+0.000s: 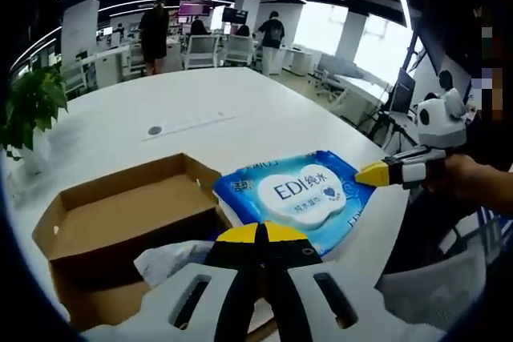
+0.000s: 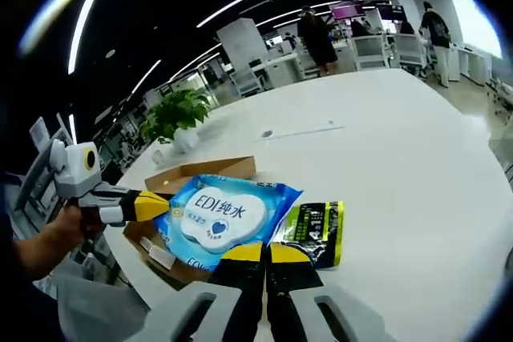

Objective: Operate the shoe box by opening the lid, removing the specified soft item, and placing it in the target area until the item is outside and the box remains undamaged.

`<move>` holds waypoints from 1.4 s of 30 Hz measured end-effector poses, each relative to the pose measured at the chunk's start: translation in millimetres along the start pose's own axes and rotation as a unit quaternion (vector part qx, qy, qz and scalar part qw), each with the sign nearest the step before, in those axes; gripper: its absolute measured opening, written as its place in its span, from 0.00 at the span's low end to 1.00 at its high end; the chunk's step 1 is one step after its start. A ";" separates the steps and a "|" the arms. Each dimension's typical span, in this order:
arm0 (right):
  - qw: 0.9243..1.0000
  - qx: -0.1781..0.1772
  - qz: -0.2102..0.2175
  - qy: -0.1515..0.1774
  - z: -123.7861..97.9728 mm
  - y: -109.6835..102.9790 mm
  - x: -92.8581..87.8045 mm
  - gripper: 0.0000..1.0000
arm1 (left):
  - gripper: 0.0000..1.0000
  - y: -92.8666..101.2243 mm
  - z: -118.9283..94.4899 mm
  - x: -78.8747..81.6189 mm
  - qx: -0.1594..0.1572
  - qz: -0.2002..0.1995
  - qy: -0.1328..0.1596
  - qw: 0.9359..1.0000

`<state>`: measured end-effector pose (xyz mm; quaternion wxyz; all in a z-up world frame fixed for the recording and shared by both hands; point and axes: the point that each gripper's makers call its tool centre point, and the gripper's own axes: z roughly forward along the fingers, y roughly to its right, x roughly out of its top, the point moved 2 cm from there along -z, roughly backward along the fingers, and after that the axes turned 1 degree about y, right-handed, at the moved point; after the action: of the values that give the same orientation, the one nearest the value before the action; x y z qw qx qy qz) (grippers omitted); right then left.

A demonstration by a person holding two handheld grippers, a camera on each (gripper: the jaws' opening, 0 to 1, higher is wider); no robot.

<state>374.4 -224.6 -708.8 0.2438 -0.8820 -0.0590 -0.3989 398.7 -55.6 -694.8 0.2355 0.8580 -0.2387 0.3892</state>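
The brown shoe box lies open on the white table. A blue wet-wipes pack hangs tilted over the box's right side, held at two edges. My left gripper is shut, its yellow tips pinching the pack's near edge. My right gripper is shut on the opposite corner. A crumpled white bag lies inside the box by my left jaws. A black-and-green packet lies on the table beside the blue pack.
The big white table stretches away, with a round grey cap and a thin strip on it. A potted plant stands at one edge. People, desks and chairs are far behind.
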 end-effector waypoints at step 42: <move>0.998 -0.021 -0.047 -0.036 43.8 67.8 -0.2 0.00 | 0.00 9.2 74.6 -20.9 0.018 0.122 -0.048 0.991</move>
<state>424.0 -262.9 -759.6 0.2041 -0.8969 -0.1006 -0.3792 422.6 -102.0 -752.8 0.1589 0.8444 -0.3453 0.3776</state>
